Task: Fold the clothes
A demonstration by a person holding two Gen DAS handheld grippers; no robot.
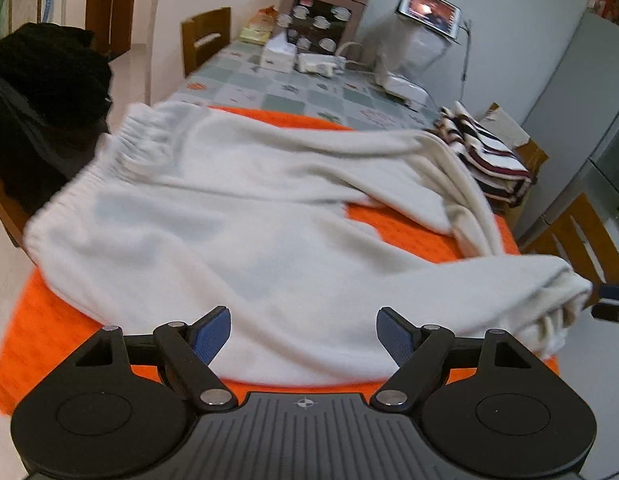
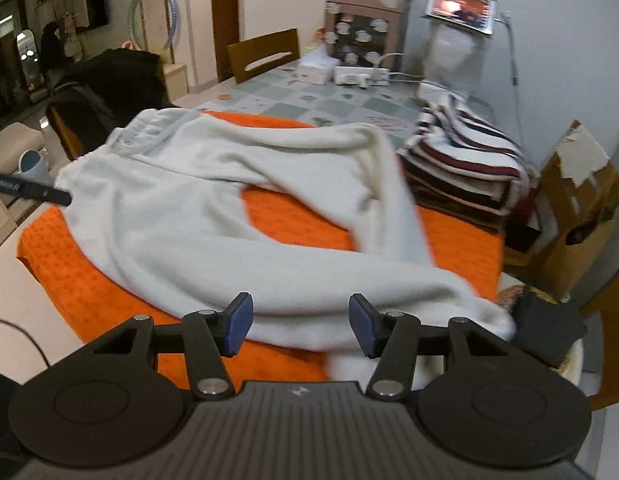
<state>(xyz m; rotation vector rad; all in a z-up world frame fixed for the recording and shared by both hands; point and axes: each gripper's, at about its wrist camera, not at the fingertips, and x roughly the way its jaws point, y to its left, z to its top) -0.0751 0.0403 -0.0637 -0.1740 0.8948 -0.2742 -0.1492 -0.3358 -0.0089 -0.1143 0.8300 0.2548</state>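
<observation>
Both tongs empty, left gripper (image 1: 303, 334) and right gripper (image 2: 300, 324) gaping just short of the white sweatpants (image 1: 229, 216) spread ahead on the orange mat (image 1: 41, 320): pinch both leg cuffs evenly before folding.

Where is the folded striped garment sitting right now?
The striped garment lies folded at the right of both views, on the table's right edge just past the orange mat, beside the white trousers and in front of the cardboard box.
</observation>
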